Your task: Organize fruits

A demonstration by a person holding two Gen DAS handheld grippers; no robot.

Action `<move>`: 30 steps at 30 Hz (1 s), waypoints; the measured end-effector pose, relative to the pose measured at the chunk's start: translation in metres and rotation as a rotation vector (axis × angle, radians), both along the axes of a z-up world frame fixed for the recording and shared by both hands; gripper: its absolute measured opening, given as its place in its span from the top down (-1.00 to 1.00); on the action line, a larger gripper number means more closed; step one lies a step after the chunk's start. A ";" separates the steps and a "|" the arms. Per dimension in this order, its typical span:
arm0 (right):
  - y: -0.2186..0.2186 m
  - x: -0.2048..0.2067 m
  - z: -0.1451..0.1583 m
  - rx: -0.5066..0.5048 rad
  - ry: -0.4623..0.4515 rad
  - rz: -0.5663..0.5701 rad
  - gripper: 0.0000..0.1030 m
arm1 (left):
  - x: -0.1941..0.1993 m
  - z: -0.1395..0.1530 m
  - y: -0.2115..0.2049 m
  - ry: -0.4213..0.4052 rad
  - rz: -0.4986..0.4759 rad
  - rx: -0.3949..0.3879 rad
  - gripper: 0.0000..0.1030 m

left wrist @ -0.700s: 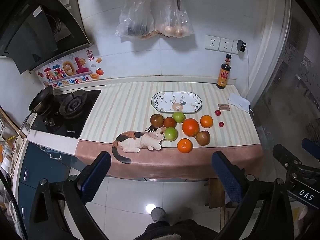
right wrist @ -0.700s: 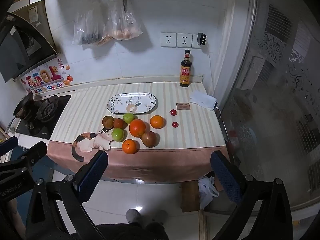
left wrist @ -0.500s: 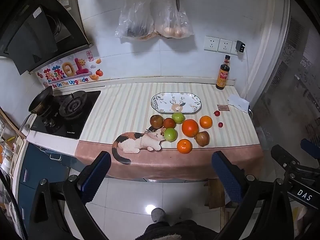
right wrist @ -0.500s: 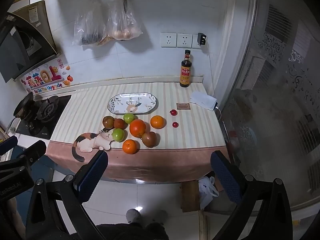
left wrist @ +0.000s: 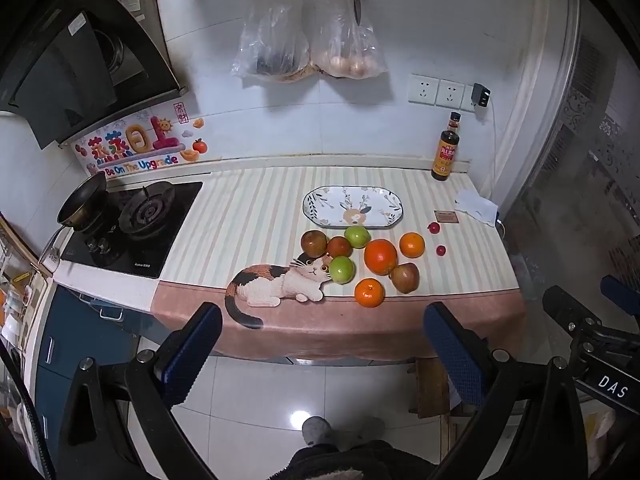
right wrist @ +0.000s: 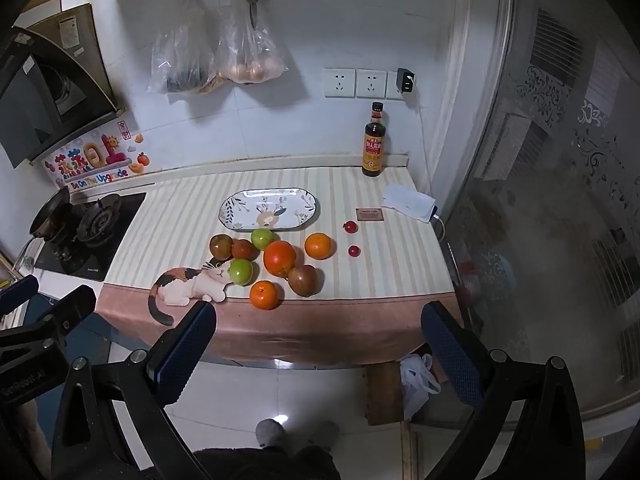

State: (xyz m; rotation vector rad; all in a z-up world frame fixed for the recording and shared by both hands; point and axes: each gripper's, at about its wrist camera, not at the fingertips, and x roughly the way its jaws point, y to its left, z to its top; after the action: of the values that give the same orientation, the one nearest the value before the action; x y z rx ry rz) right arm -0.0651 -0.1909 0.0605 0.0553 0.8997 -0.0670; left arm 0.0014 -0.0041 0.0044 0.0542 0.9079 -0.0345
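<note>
Down low and closest to us, the left tongs (left wrist: 320, 344) and the right tongs (right wrist: 320, 340) are both hanging in the air over the floor, well back from the bench (left wrist: 248, 216). Both are standing wide open, and neither one is holding anything.

Nothing is looking done yet. Every fruit is sitting on the bench cloth, and none is sitting on the plate (left wrist: 316, 210).

At the front edge of the bench, a small orange (left wrist: 369, 292) is lying beside the cat picture (left wrist: 276, 282). Just behind it, a green apple (left wrist: 341, 269) is touching the cat's face, and a brown fruit (left wrist: 405, 277) is sitting on the right. A big orange (left wrist: 380, 256) is resting in the middle of the bunch. Another orange (left wrist: 412, 245) is sitting a bit to its right. Farther back, a brown-red fruit (left wrist: 313, 243), a red fruit (left wrist: 339, 246) and a second green apple (left wrist: 357, 236) are lining up close together. Two tiny red fruits (left wrist: 433, 227) are lying off to the right, apart from the bunch.

Behind all the fruit, the plate is waiting with nothing on it. The second green apple is nearly touching its front rim.

Far at the back, a dark bottle (left wrist: 445, 156) is standing by the wall.

So I am thinking the job is only starting. All the fruits probably need moving, one at a time, most likely onto the plate.
</note>
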 end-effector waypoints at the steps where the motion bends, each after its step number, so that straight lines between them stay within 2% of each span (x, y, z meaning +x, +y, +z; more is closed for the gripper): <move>1: 0.000 -0.001 0.000 0.001 -0.001 0.000 -1.00 | -0.001 0.000 0.001 -0.001 -0.002 -0.001 -1.00; 30: 0.003 -0.003 0.000 0.010 -0.004 0.003 -1.00 | -0.005 0.013 0.011 -0.017 -0.003 -0.008 -1.00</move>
State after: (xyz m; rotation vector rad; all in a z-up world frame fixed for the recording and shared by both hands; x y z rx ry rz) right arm -0.0678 -0.1875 0.0609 0.0630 0.8964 -0.0596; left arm -0.0041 0.0065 0.0175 0.0484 0.8905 -0.0409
